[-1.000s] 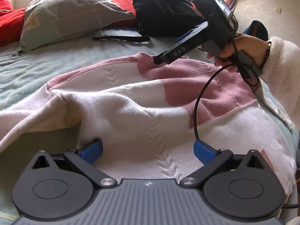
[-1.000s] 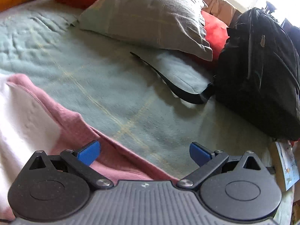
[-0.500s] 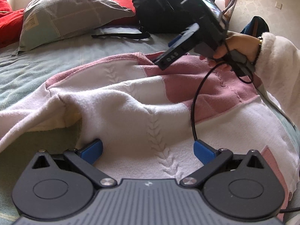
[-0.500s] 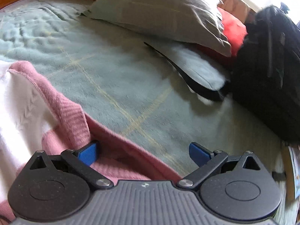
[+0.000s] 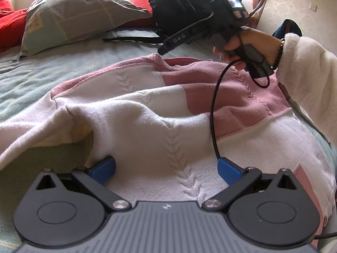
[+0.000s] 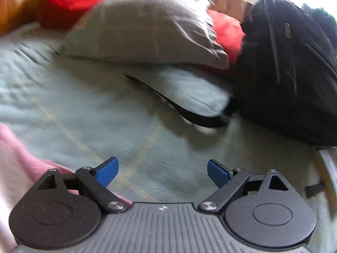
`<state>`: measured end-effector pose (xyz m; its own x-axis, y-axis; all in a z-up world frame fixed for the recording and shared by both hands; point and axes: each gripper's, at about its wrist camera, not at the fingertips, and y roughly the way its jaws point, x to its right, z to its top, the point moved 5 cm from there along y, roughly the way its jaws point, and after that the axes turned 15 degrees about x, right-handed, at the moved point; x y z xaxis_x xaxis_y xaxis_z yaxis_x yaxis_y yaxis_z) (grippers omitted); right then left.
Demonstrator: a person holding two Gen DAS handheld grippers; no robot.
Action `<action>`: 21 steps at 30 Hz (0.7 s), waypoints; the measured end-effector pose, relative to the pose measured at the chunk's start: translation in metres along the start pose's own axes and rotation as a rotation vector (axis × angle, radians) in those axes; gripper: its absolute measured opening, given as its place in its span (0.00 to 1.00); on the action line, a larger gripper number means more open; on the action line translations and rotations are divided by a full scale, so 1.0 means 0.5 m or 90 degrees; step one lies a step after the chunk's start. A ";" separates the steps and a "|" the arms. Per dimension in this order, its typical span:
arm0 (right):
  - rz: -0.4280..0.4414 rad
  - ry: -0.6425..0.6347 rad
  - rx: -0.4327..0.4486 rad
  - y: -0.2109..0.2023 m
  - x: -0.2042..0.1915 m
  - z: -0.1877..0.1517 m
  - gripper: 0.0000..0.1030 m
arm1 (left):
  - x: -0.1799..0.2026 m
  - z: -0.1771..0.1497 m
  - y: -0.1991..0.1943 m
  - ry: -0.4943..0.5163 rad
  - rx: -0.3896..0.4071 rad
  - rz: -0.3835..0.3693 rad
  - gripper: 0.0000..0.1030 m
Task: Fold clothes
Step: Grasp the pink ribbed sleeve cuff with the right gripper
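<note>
Since the earlier frames, the right gripper (image 6: 163, 169) has lifted off the pink collar edge of the sweater (image 5: 160, 126) and now hovers above the green bedspread (image 6: 73, 109), its jaws closing with nothing between them. The left gripper (image 5: 166, 168) remains spread wide, its blue pads resting on the white lower portion of the sweater. The sweater lies spread on the bedspread, below the grey pillow (image 5: 75, 14) and black backpack (image 6: 290, 67).
</note>
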<state>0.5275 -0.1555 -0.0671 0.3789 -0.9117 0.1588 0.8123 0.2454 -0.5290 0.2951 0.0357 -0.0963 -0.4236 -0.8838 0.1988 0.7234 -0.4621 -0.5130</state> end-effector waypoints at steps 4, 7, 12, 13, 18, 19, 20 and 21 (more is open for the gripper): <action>0.048 -0.037 0.019 -0.035 -0.042 0.017 0.92 | 0.001 0.000 0.001 0.001 0.000 0.001 0.99; 0.074 -0.090 0.003 -0.042 -0.090 0.015 0.89 | 0.000 0.000 0.003 0.003 -0.001 0.002 0.99; 0.116 -0.187 -0.059 -0.049 -0.159 -0.034 0.88 | -0.002 -0.001 0.002 0.004 -0.002 0.001 0.99; 0.113 -0.193 -0.060 -0.051 -0.162 -0.040 0.88 | -0.002 -0.001 0.002 0.004 -0.002 0.001 0.99; 0.115 -0.203 -0.054 -0.061 -0.161 -0.030 0.87 | -0.002 -0.001 0.001 0.005 -0.002 0.001 0.99; 0.117 -0.213 -0.046 -0.064 -0.164 -0.024 0.86 | -0.002 -0.001 0.002 0.005 -0.002 0.001 0.99; 0.123 -0.213 -0.040 -0.062 -0.165 -0.017 0.85 | -0.002 -0.001 0.002 0.005 -0.002 0.001 0.99; 0.129 -0.214 -0.035 -0.061 -0.166 -0.010 0.83 | -0.002 -0.001 0.002 0.005 -0.002 0.001 0.99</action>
<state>0.4691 -0.0888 -0.0683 0.6605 -0.6860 0.3053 0.6845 0.3830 -0.6203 0.2960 0.0364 -0.0975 -0.4265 -0.8839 0.1917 0.7220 -0.4604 -0.5165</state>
